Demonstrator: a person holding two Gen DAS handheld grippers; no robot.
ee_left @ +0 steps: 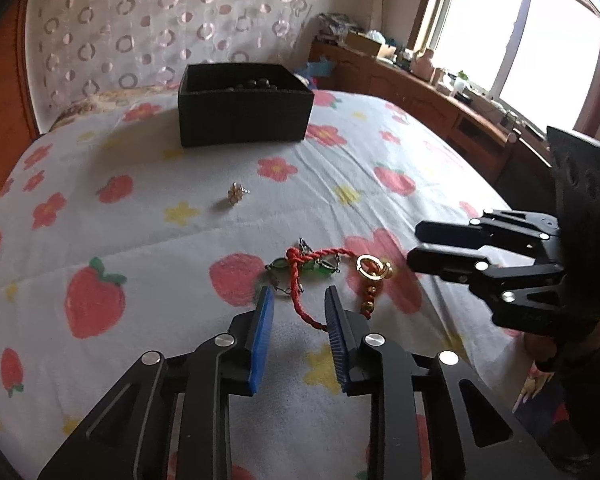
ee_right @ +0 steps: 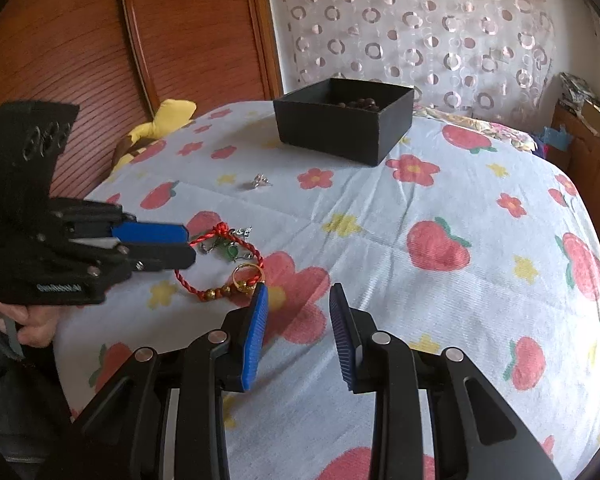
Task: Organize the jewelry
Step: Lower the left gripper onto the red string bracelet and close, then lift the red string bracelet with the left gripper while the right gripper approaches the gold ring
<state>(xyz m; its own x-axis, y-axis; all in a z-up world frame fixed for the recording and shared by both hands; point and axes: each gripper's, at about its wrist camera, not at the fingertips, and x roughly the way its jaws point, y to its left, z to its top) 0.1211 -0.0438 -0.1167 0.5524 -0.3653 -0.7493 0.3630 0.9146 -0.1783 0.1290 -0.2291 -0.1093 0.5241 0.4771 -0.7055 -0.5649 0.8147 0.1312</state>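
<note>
A bed point(ee_left: 380, 152) in strawberry-print cover is seen — on it a black box point(ee_left: 246, 110), a small earring point(ee_left: 236, 193), tangled jewelry point(ee_left: 320, 268).

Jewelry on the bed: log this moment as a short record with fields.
surface: bedspread printed with strawberries and flowers
box: black box, open, dark beads inside
loose pieces: red cord bracelet, green-stone chain, gold ring, small earring lying apart
left gripper: open, straddling the cord
right gripper: open, beside the ring, holding nothing
</note>
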